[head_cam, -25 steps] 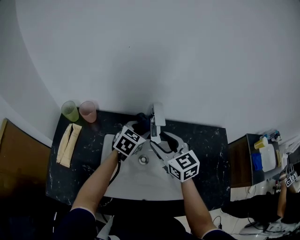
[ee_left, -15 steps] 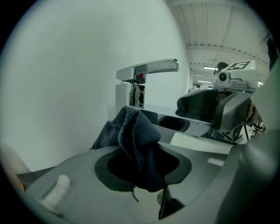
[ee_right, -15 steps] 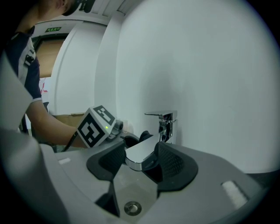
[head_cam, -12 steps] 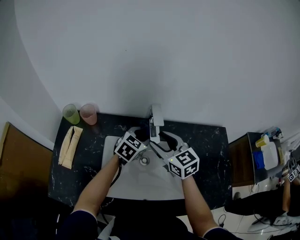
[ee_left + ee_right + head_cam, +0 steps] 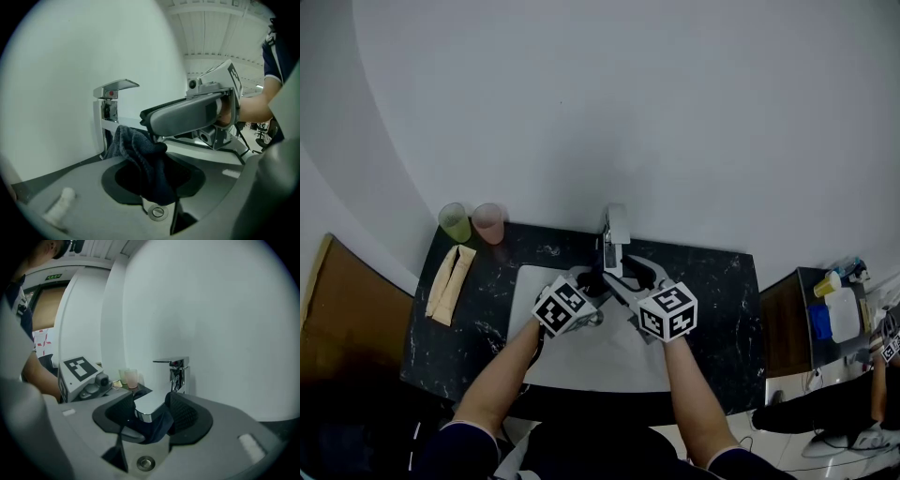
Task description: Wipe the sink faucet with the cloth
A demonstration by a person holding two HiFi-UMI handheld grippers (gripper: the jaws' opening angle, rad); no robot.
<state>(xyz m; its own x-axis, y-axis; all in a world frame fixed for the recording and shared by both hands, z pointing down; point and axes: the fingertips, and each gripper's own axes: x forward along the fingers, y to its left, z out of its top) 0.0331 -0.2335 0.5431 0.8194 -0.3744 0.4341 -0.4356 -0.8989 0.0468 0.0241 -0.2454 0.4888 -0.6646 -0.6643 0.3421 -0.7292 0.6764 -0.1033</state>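
Here the dark blue terry cloth (image 5: 140,159) hangs off the spout of the square-edged chrome sink faucet (image 5: 108,105), over the white rectangular sink (image 5: 553,361) set in the black marbled desk (image 5: 712,281). The left gripper (image 5: 157,176) comes in from the left of the spout and has the lower folds of the cloth bunched between its jaws, gripping them. The right gripper (image 5: 152,412) faces the spout from the other side; its jaws stand wide, one ribbed pad tight against each side of the spout's end, clamped on the faucet with a fold of the cloth beneath the chrome. At the desk's far left corner a translucent green cup (image 5: 455,222) and a pink cup (image 5: 489,223) stand side by side, with a long beige folded item (image 5: 450,284) lying just in front of them.
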